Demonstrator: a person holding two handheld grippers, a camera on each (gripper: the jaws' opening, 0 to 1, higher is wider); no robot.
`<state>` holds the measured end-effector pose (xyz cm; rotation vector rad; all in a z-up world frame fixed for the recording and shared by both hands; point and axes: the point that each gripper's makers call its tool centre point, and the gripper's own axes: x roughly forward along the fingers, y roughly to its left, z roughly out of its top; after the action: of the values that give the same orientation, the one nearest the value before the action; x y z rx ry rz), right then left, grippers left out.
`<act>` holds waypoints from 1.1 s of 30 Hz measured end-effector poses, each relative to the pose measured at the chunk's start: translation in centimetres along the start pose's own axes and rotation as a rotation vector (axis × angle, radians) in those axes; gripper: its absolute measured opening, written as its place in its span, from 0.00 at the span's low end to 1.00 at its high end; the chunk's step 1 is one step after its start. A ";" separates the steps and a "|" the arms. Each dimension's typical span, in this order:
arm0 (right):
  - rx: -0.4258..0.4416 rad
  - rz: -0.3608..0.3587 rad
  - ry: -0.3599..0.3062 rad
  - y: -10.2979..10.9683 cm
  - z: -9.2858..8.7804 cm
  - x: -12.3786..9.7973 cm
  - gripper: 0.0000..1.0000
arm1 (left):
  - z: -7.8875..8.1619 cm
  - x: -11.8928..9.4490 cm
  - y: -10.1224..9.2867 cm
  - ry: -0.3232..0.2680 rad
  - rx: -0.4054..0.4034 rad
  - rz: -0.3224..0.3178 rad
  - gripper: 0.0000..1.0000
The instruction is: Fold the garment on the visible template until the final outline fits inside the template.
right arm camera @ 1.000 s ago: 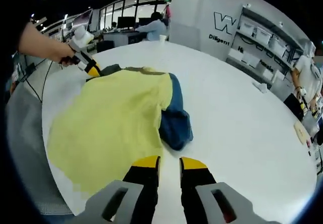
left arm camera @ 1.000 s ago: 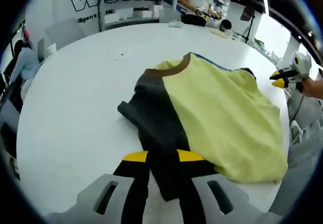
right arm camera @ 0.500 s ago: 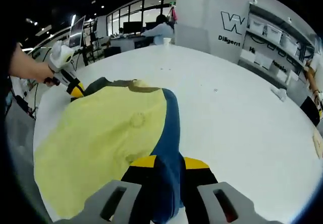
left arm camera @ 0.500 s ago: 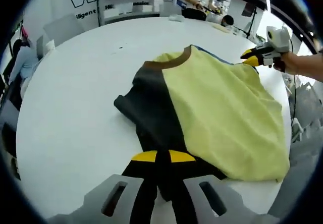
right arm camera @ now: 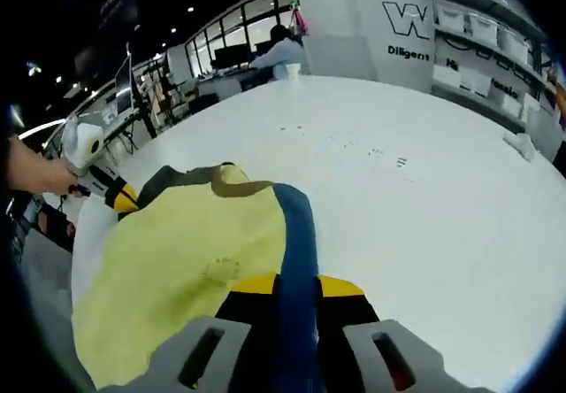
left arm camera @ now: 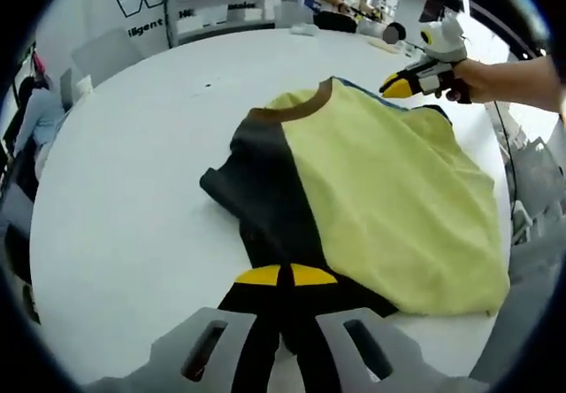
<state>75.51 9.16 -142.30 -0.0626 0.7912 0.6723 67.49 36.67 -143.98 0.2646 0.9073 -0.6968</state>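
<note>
- Wall lettering [right arm camera: 416, 30] reads "W" and "Diligent".
- Left tongs [left arm camera: 284, 277] pinch the garment [left arm camera: 380, 198]'s black sleeve at 6 o'clock on the white counter [left arm camera: 124, 189].
- Right tongs [right arm camera: 296, 285] clamp its blue sleeve, visible in the right gripper view.

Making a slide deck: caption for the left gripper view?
Left gripper pinches the shirt's dark sleeve on the white table.

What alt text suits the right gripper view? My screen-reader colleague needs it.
The right gripper is shut on the blue sleeve of a yellow T-shirt lying on a round white table. The left gripper sits at the shirt's far dark sleeve.
</note>
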 end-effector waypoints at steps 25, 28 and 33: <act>-0.036 -0.074 0.012 -1.5 -0.8 -1.7 0.00 | 1.1 -1.2 2.9 -0.046 -0.007 0.047 0.04; -0.016 -0.099 0.011 -1.9 -1.2 -2.2 0.00 | 1.6 -1.1 2.3 -0.050 -0.012 0.029 0.04; 0.004 -0.119 0.014 -2.1 -2.1 -2.9 0.00 | 2.3 -0.9 1.4 -0.051 0.008 -0.003 0.05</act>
<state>73.96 5.38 -142.23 -0.1104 0.7953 0.5582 69.46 37.00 -142.04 0.2519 0.8563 -0.7068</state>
